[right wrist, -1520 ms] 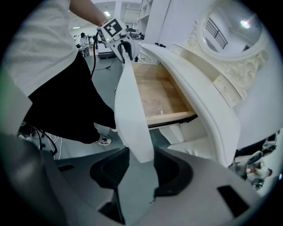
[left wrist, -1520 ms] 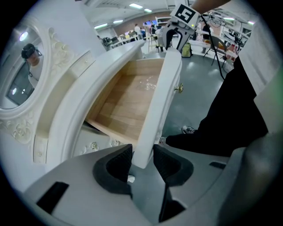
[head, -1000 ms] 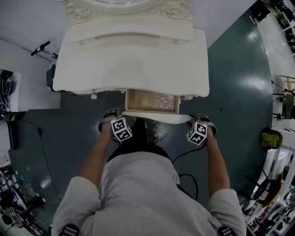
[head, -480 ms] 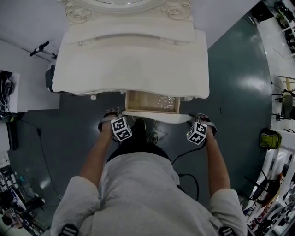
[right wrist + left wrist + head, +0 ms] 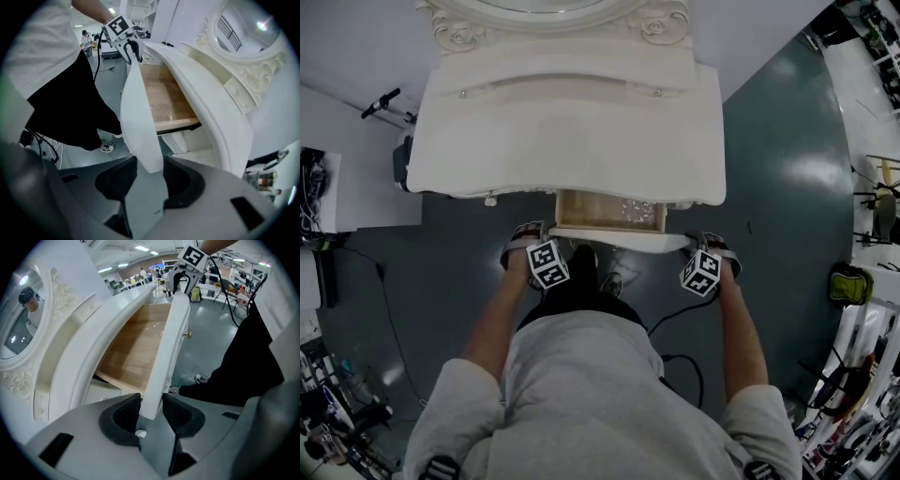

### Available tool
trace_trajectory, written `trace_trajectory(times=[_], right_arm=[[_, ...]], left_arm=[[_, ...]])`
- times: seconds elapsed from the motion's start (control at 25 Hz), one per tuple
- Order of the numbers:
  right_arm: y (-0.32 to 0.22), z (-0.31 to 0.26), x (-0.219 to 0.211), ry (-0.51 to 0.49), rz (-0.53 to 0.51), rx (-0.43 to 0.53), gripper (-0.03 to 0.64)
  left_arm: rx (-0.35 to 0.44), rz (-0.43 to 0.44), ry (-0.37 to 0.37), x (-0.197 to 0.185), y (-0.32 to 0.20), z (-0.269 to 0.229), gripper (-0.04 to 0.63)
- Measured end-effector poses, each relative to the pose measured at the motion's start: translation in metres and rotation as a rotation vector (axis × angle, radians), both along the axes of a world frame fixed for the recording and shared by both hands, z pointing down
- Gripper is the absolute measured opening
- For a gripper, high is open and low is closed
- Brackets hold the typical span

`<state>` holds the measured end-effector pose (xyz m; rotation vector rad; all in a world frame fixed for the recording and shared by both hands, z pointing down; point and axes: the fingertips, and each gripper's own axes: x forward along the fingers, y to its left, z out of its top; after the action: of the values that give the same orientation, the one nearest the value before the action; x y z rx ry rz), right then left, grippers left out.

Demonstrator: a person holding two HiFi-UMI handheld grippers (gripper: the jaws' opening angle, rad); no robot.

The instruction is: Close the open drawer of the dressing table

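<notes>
The white dressing table (image 5: pixel 562 131) has its middle drawer (image 5: pixel 609 210) pulled partly out, with the wooden bottom showing. The white drawer front (image 5: pixel 609 235) spans between my two grippers. My left gripper (image 5: pixel 528 232) is shut on the left end of the drawer front (image 5: pixel 168 343), one pad on each face (image 5: pixel 151 405). My right gripper (image 5: pixel 711 240) is shut on the right end of the drawer front (image 5: pixel 137 112) in the same way (image 5: pixel 149 166). Both point steeply down. A small brass knob (image 5: pixel 189 334) sits on the outer face.
An oval mirror with a carved frame (image 5: pixel 553 13) stands at the table's back. The person's shoes (image 5: pixel 609 279) are on the dark green floor under the drawer. Cables and gear (image 5: pixel 328 253) lie at the left, and a yellow-green bag (image 5: pixel 851 279) and stands at the right.
The drawer front and both grippers have slid a little toward the table, and less of the wooden bottom shows.
</notes>
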<state>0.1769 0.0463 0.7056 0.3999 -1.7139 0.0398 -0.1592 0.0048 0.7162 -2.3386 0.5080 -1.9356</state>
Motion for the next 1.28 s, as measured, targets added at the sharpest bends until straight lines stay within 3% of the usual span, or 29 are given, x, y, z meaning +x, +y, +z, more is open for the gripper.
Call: trace_trajectory(times=[1.28], right_arm=[[-0.020, 0.000, 0.003, 0.004, -0.006, 0.013, 0.179]], left_arm=[[-0.004, -0.005, 0.007, 0.001, -0.019, 0.005, 0.149]])
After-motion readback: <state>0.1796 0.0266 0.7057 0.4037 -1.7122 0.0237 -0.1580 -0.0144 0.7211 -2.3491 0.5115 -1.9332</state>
